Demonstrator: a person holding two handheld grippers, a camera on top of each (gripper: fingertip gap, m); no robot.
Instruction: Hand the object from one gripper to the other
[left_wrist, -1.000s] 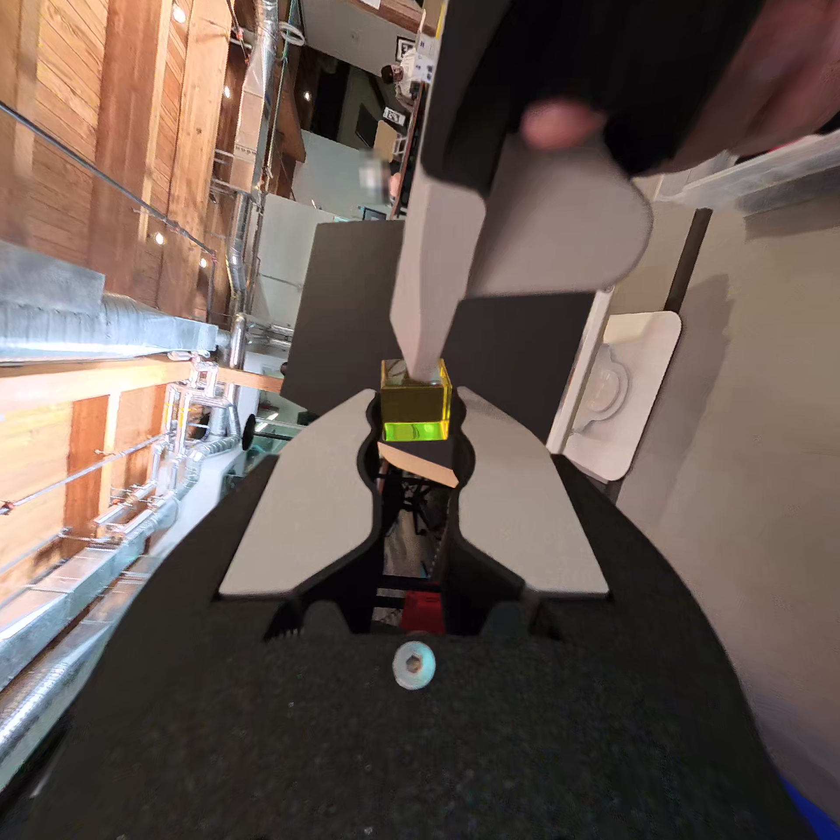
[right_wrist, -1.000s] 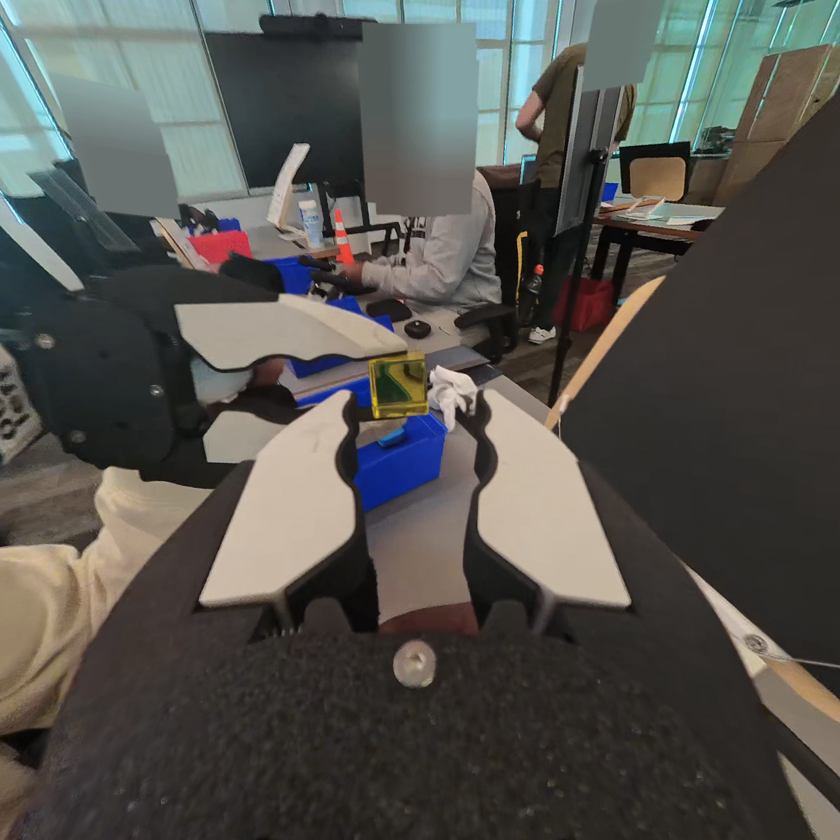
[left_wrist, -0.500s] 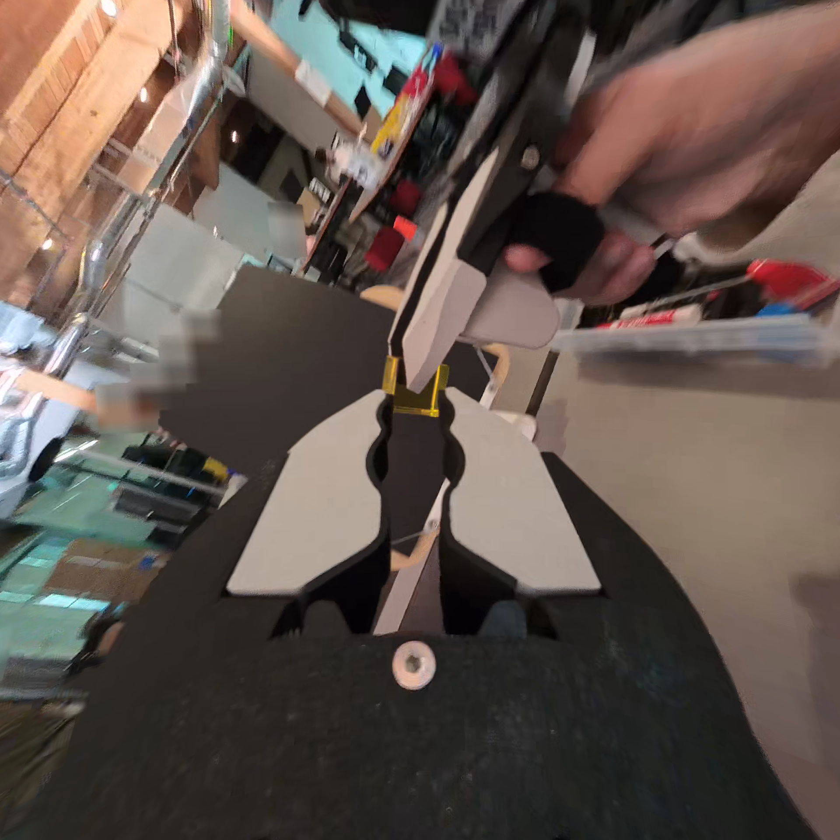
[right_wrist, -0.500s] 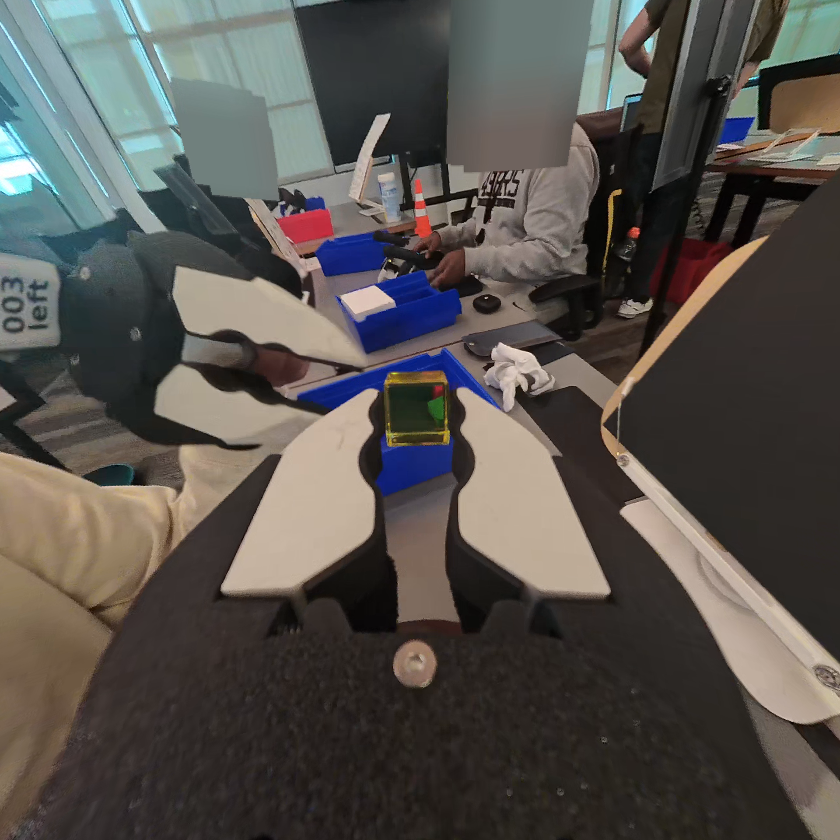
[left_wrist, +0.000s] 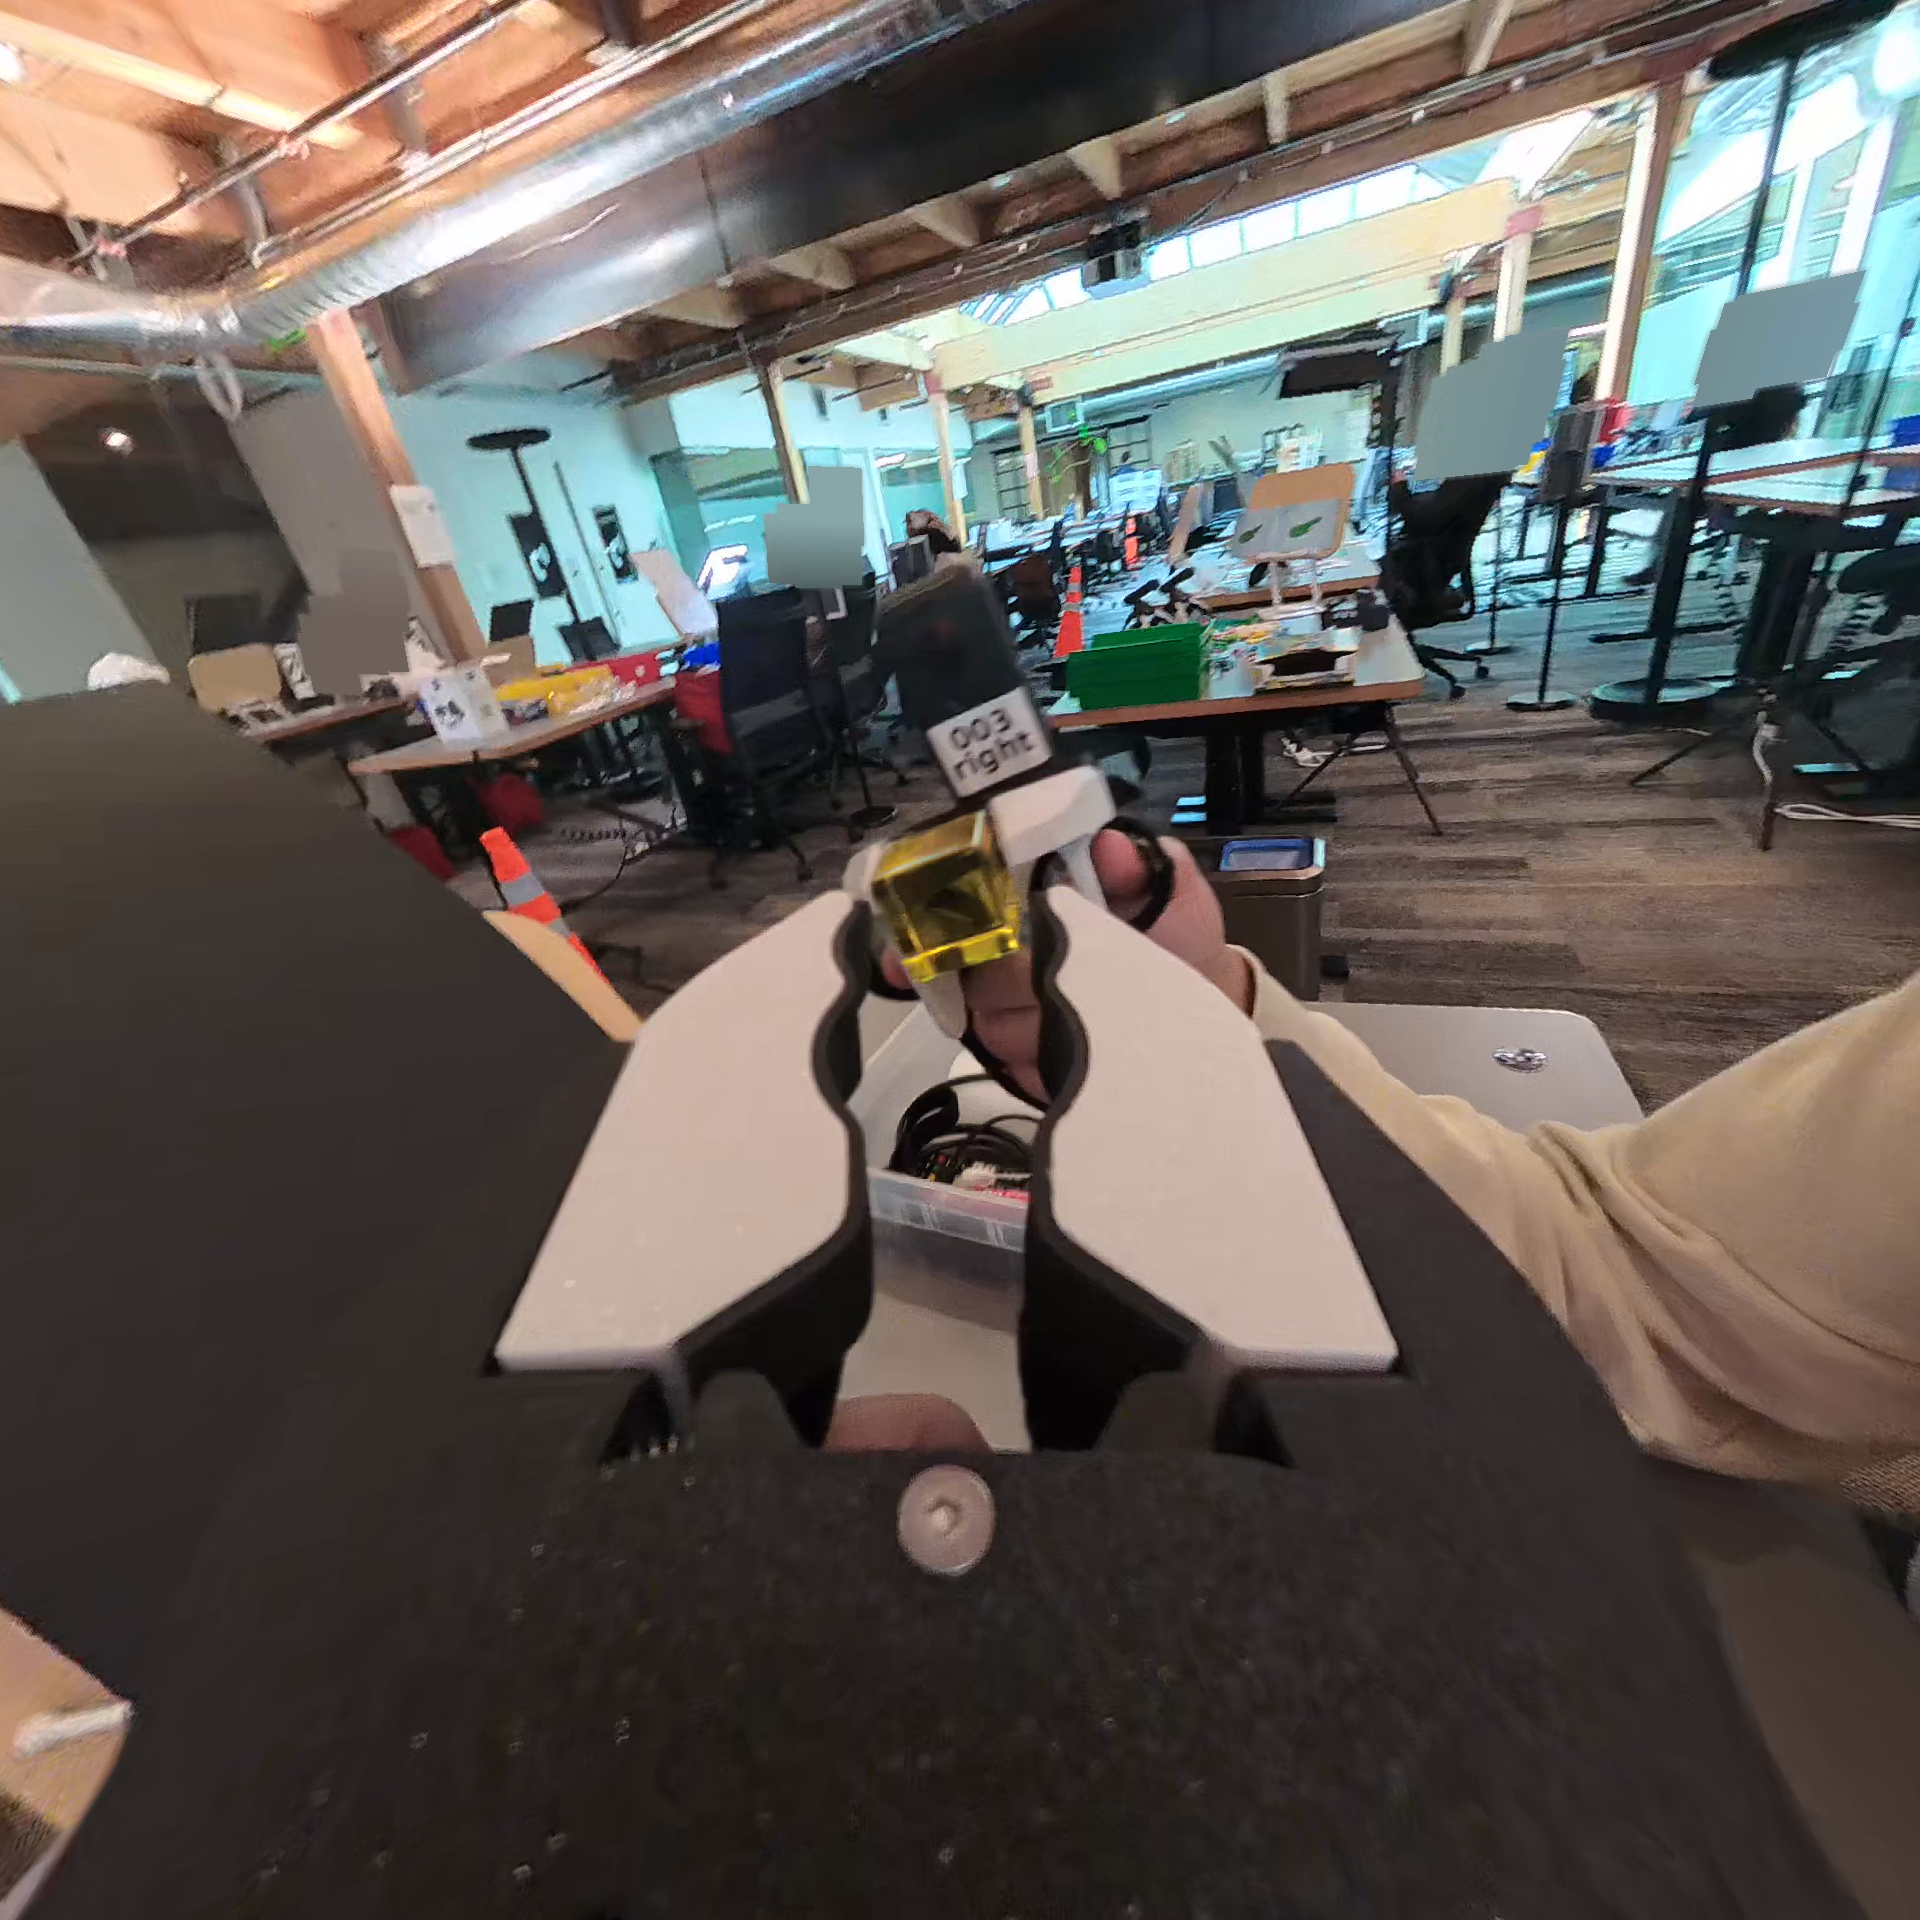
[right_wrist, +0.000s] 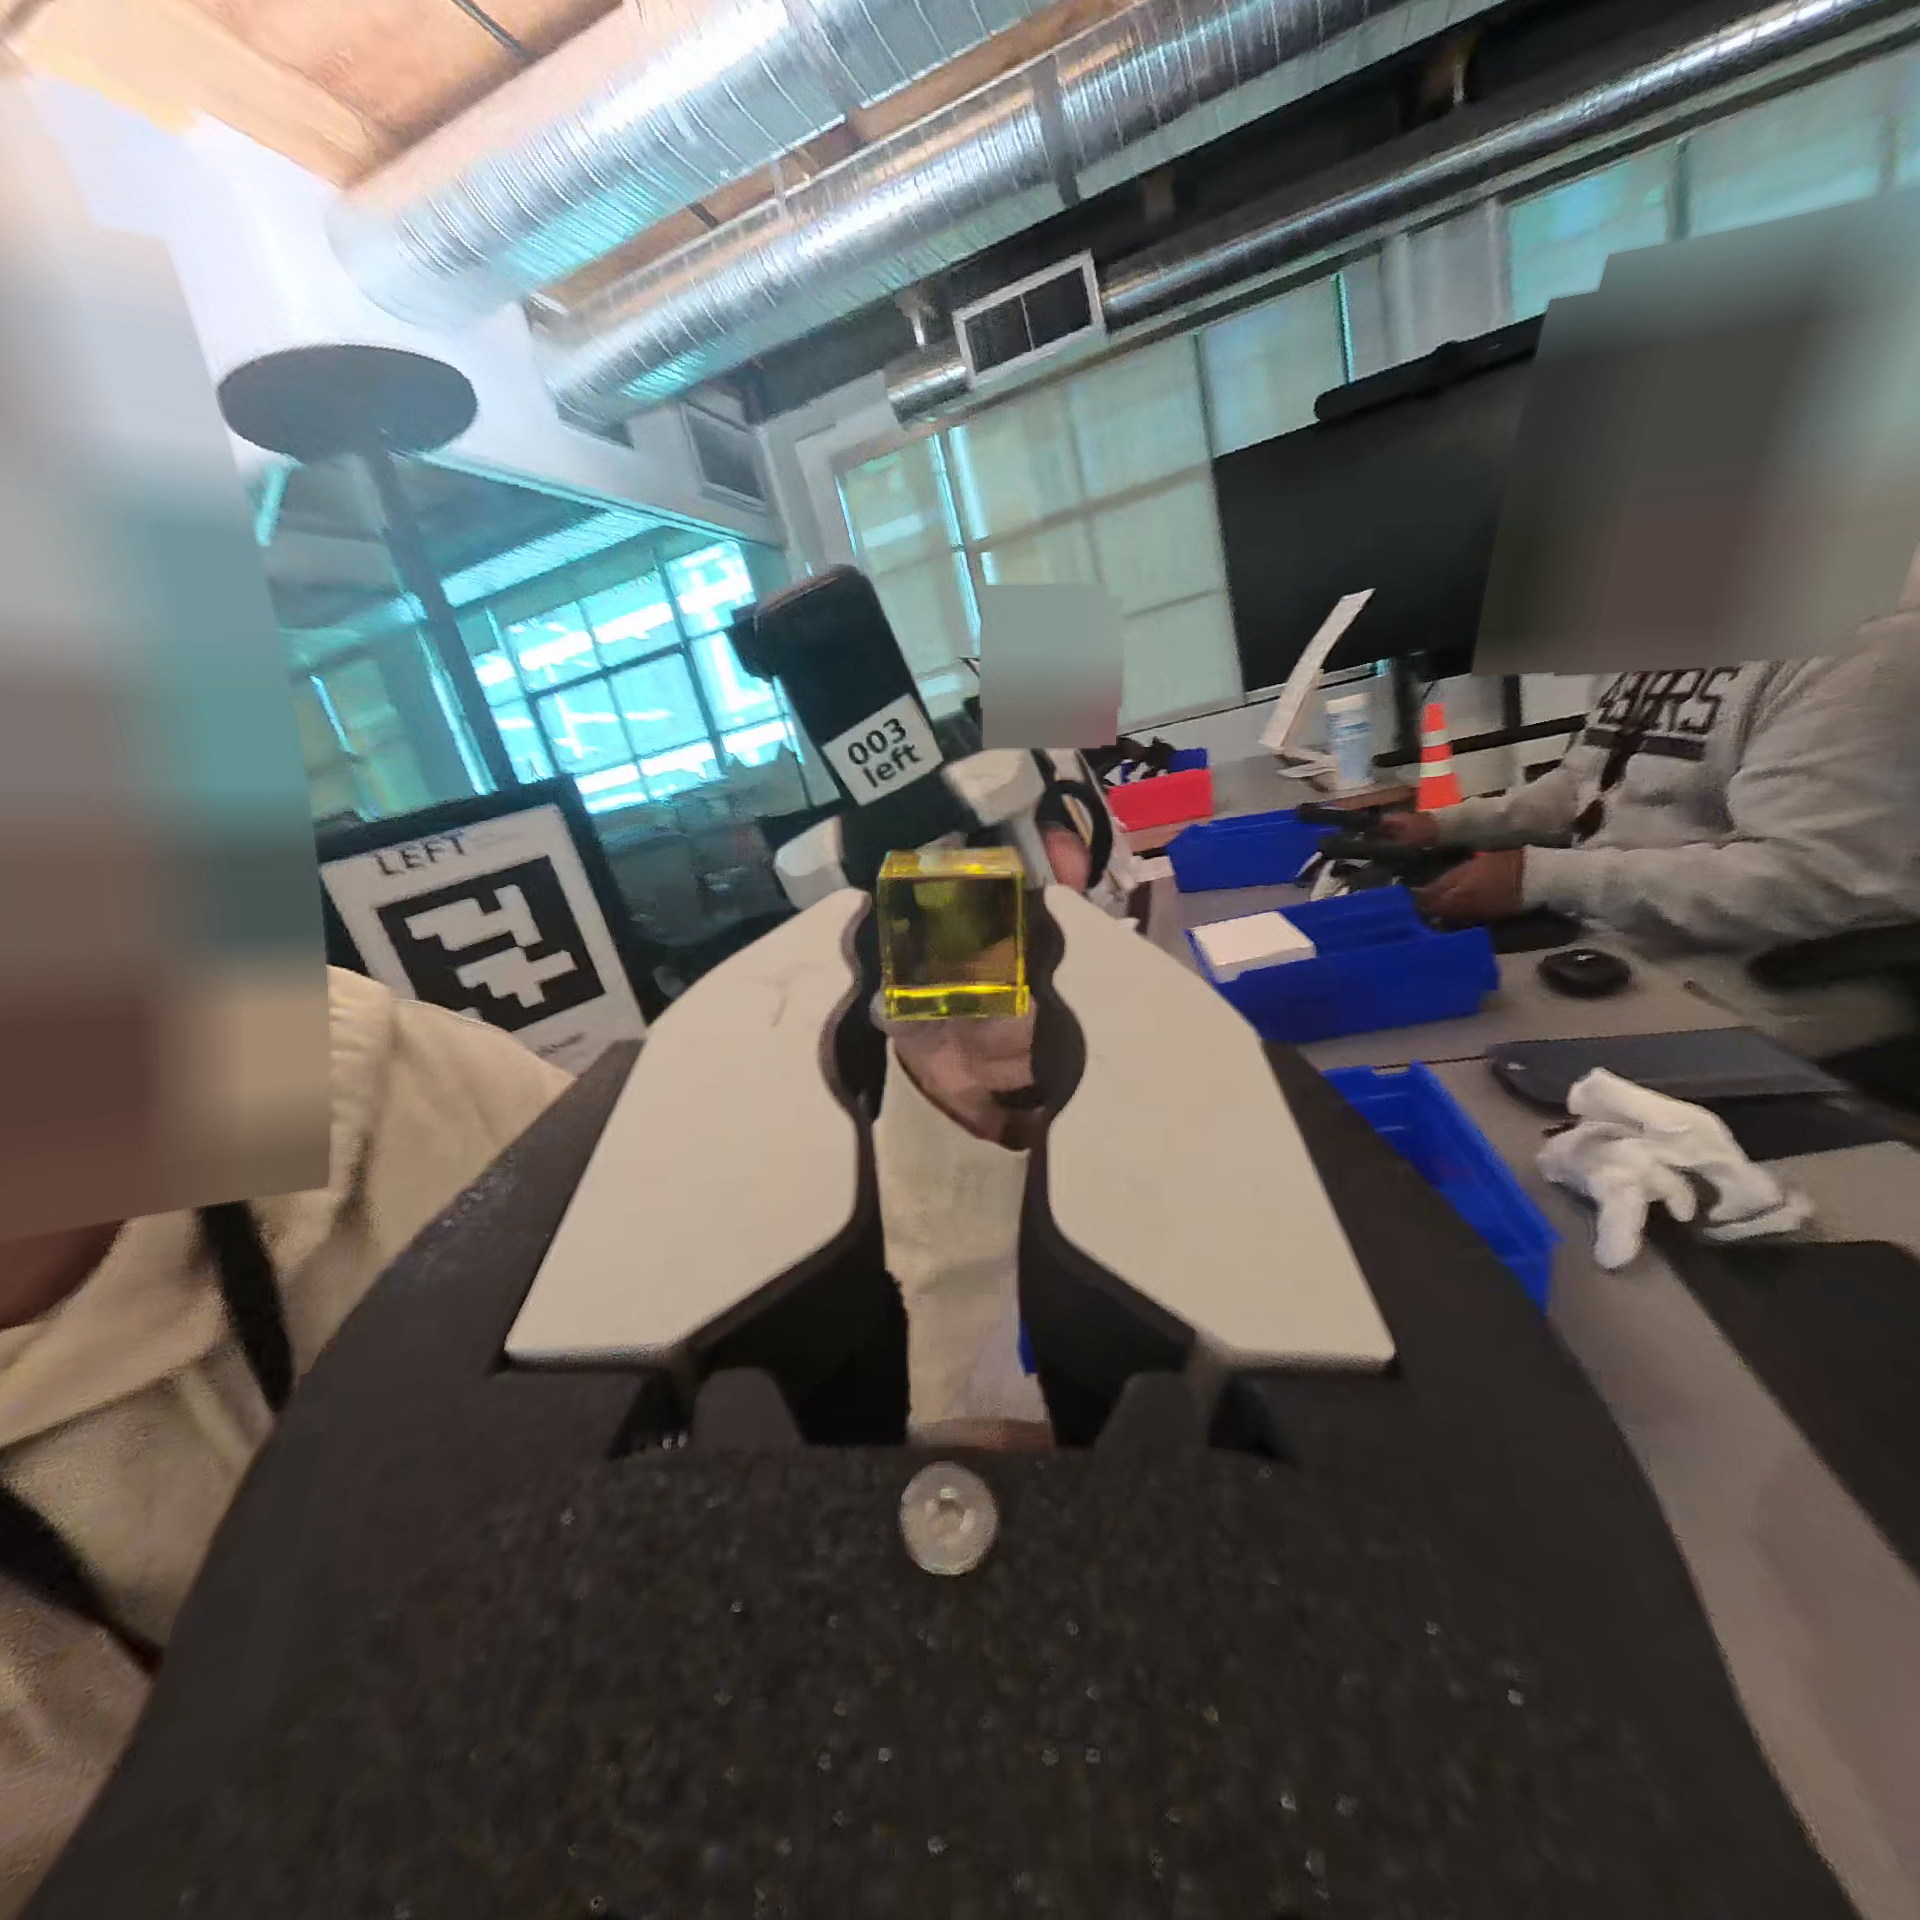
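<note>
The cube (left_wrist: 948, 902) is small, clear and yellow, with glossy faces and sharp edges. In the left wrist view it sits just above the centre of the frame, turned slightly cornerwise; in the right wrist view (right_wrist: 953, 933) it shows one flat face squarely, upright.

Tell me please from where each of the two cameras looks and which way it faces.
Left wrist view: sits on the left hand-held gripper, looks level across an open office at the yellow cube; a hand and cream sleeve show.
Right wrist view: sits on the right hand-held gripper, looks toward windows and the blue bins; a cream sleeve shows.
Both views share the cube between both grippers' fingers, and each shows the other gripper head-on.
</note>
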